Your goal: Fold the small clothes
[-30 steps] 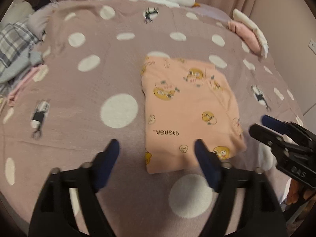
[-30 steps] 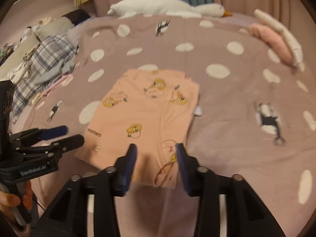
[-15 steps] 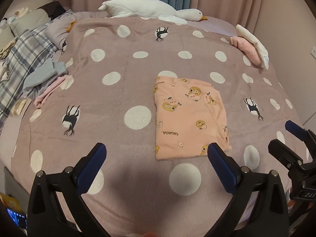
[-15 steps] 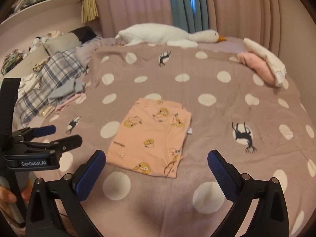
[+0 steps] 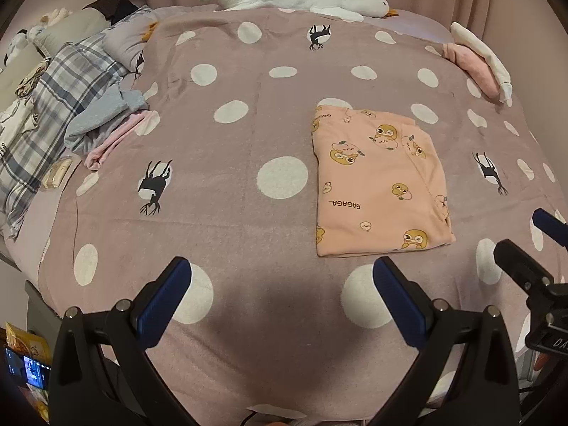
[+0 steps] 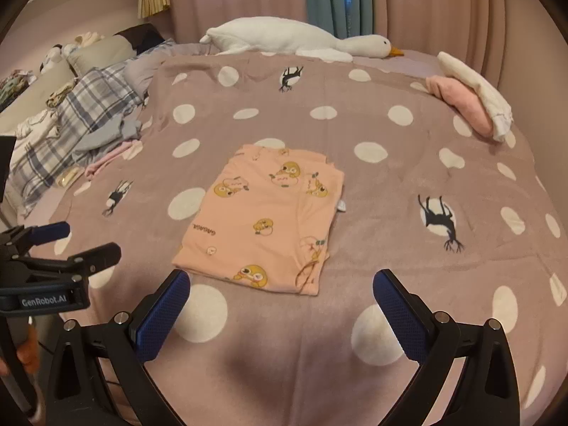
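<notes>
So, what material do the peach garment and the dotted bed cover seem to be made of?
The peach garment looks like thin cotton knit, matte: it lies flat with soft folds and a printed duck pattern. The dotted bed cover looks like plush fleece, showing a short fuzzy nap and a faint sheen. Neither can be confirmed by sight alone.

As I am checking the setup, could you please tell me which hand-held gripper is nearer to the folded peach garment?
Right. The right hand-held gripper hangs open just short of the folded peach garment's near edge; the left hand-held gripper is open, further off to its left.
</notes>
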`<state>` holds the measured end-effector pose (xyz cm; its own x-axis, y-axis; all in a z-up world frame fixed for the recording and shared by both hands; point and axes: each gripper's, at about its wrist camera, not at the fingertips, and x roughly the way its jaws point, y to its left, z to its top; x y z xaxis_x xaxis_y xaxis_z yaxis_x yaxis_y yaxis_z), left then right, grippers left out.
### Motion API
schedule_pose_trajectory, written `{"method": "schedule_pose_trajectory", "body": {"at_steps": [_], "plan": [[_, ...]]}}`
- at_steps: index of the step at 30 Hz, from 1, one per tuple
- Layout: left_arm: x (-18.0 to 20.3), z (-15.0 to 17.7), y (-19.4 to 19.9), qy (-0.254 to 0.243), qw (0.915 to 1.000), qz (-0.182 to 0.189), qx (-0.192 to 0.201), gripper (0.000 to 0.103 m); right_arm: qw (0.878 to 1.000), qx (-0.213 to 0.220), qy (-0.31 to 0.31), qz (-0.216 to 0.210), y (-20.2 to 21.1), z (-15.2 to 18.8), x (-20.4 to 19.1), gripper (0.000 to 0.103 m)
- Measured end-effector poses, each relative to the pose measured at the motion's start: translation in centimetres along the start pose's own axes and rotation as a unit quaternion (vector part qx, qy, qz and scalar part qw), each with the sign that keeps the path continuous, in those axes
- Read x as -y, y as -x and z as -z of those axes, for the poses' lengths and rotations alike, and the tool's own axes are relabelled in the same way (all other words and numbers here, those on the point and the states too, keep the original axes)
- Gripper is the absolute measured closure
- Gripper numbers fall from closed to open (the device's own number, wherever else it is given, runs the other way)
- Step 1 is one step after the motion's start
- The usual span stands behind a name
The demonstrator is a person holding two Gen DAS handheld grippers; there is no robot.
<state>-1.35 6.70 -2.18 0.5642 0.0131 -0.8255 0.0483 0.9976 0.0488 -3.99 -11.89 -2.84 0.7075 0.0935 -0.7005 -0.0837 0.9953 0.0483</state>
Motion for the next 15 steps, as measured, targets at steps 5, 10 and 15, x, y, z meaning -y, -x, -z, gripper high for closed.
{"method": "schedule_pose_trajectory", "body": {"at_steps": [5, 10, 15], "plan": [[-0.03, -0.14, 0.4, 0.0, 1.0, 0.005, 0.003, 0.001, 1.0, 0.006, 0.001, 0.003, 0.43, -0.18, -0.04, 0.001], [0.14, -0.17, 0.72, -0.001, 0.9999, 0.011, 0.008, 0.001, 1.0, 0.005, -0.001, -0.001, 0.46, -0.19, -0.09, 0.001], [0.32, -0.13, 0.87, -0.002, 0.9999, 0.014, 0.009, 0.001, 1.0, 0.005, 0.001, -0.003, 0.52, -0.22, -0.39, 0.001]]}}
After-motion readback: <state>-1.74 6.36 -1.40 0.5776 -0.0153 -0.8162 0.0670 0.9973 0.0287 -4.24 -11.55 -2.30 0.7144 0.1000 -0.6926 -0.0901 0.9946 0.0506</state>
